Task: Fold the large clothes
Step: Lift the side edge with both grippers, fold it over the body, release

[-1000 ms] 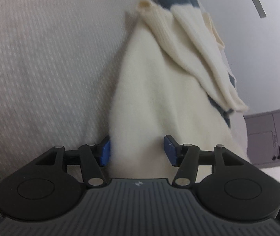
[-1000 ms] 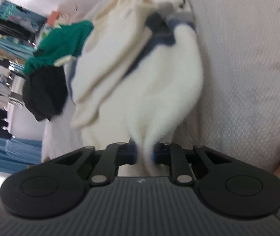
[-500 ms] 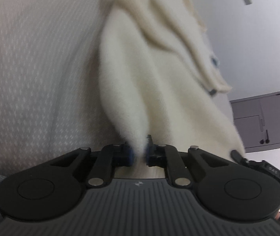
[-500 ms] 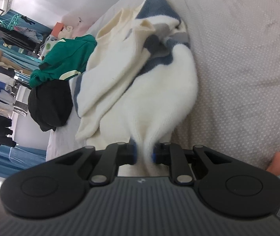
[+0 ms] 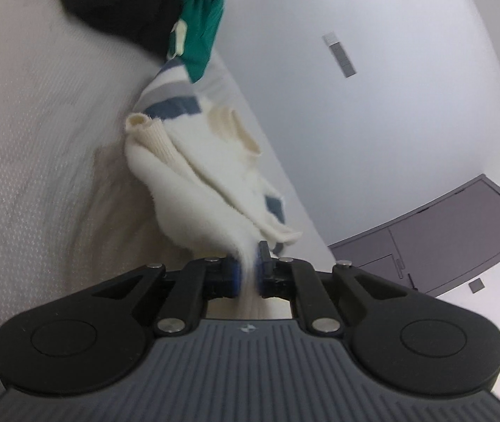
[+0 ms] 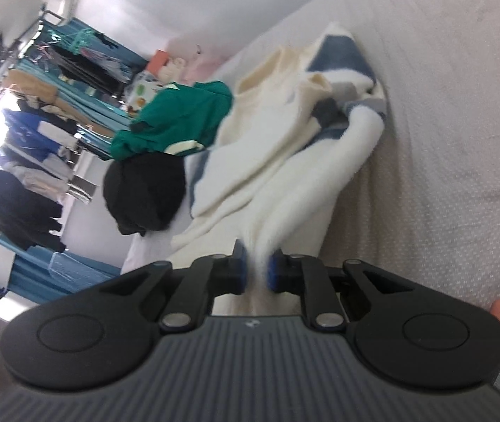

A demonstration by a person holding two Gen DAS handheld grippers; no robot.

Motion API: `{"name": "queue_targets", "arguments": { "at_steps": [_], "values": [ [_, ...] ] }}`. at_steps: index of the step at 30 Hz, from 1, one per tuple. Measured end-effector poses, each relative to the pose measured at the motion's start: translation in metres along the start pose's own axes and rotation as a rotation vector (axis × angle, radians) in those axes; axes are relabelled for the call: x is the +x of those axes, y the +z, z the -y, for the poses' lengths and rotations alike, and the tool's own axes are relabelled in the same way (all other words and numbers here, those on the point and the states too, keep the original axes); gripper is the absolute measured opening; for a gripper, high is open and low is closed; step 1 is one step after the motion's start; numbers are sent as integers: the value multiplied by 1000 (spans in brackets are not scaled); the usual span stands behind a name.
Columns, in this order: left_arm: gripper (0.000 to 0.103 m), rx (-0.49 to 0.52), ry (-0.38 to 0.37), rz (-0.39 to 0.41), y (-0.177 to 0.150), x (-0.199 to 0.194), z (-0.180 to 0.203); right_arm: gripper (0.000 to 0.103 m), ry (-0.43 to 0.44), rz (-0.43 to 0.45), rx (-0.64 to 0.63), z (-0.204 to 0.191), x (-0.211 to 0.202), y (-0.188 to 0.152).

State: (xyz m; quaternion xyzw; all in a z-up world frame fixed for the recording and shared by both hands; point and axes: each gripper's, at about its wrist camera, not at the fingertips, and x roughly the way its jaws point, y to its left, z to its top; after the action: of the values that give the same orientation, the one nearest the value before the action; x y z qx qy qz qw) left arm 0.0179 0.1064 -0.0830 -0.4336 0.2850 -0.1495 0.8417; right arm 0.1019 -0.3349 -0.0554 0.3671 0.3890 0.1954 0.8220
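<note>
Both tools are clamped on the same cream sweater [image 5: 211, 190]. The left gripper [image 5: 248, 276] pinches a bunch of its fuzzy fabric low in the middle of the left view, blue pads pressed in from either side, and the right gripper [image 6: 257, 270] pinches another bunch at the lower middle of the right view. The sweater [image 6: 285, 161], with blue and grey stripes, lies crumpled on a pale dotted bedcover [image 6: 443, 140] and trails from the jaws toward the upper middle of each frame, a ribbed cuff [image 5: 144, 130] sticking out at its left edge. Beyond it sit a green garment [image 6: 179, 116] and a black garment [image 6: 144, 190], touching or nearly touching the sweater's far end. This looks like the early step of the fold: the garment is gripped at two points but not yet spread flat. The next move likely calls for lifting and drawing the two grips apart so the body opens out, clear of the neighbouring clothes, then laying it smooth on the bare cover. The loose knit may slip or stretch if pulled hard.
</note>
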Motion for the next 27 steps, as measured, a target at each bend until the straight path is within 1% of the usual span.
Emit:
{"name": "queue_targets", "arguments": {
  "at_steps": [4, 7, 13, 16, 18, 20, 22, 24, 27],
  "values": [
    [7, -4, -60, 19, -5, -26, 4, 15, 24, 7, -30, -11, -17, -8],
    [7, -11, -103, 36, -16, -47, 8, 15, 54, 5, -37, -18, -33, -16],
    [6, -7, -117, 52, -35, -89, 13, 15, 91, -10, -64, -33, -65, -41],
    [6, -22, -128, 57, -45, -105, 12, 15, 108, -5, -53, -35, -80, -53],
    [6, -25, -123, 63, -47, -108, 12, 15, 116, 4, -33, -33, -87, -56],
    [6, -3, -113, 66, -43, -98, 14, 15, 109, 19, -33, -35, -86, -56],
    [6, 13, -115, 62, -33, -82, 16, 15, 92, 33, -30, -34, -78, -47],
    [6, 50, -101, 66, -19, -64, 23, 15, 89, 48, -6, -31, -65, -33],
    [6, 94, -96, 70, 9, -24, 32, 15, 91, 88, 15, -29, -40, -4]
  ]
}}
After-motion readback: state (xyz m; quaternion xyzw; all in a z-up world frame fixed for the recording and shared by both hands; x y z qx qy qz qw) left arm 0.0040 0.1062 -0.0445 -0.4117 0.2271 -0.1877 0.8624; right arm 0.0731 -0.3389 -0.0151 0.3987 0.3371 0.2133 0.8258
